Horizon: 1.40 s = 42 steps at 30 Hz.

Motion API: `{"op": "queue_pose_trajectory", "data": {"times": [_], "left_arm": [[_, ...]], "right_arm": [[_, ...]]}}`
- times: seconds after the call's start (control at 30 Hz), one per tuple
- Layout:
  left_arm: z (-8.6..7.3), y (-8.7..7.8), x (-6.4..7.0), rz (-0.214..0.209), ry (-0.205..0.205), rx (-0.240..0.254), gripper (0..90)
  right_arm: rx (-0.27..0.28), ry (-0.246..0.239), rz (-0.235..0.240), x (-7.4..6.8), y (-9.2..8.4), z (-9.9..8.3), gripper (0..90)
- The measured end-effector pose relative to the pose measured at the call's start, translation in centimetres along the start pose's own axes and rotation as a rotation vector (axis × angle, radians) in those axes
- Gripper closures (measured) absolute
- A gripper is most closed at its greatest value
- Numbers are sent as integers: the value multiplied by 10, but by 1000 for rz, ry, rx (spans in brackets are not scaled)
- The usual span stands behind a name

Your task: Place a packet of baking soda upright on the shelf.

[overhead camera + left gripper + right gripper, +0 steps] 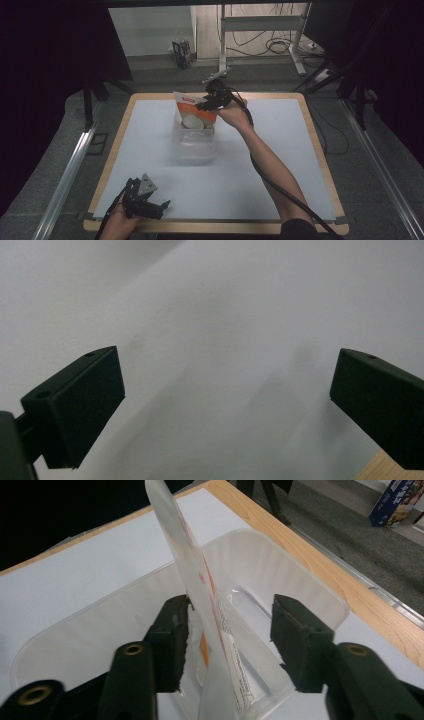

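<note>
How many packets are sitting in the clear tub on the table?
1. A single orange-and-white packet stands on edge at the far end of the clear tub, between the right gripper's open jaws. The tub's near part looks bare, though glare could hide something flat.

Both arms are showing bare below a dark sleeve; each black tool is trailing a black cable, brass-ringed screw holes glinting.
</note>
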<state>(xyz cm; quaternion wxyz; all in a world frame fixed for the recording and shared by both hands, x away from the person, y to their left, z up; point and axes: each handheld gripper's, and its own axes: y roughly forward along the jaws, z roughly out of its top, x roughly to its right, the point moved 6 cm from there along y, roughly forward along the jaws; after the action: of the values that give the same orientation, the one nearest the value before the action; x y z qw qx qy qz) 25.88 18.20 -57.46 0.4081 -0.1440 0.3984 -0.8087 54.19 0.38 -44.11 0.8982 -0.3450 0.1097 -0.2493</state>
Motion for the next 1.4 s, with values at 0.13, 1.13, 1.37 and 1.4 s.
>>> {"op": "queue_pose_trajectory", "data": {"times": [0.13, 1.13, 1.37, 1.4], "left_arm": [[0, 0, 0, 0, 0, -1, 11], [0, 0, 0, -1, -2, -1, 12], [0, 0, 0, 1, -1, -2, 12], [0, 0, 0, 1, -1, -2, 12]], "right_arm": [[5, -6, -1, -2, -3, -2, 401], [33, -56, -5, -8, -30, -9, 145], [45, -37, -18, -3, -35, -17, 89], [46, -37, -17, -2, -36, -19, 85]]}}
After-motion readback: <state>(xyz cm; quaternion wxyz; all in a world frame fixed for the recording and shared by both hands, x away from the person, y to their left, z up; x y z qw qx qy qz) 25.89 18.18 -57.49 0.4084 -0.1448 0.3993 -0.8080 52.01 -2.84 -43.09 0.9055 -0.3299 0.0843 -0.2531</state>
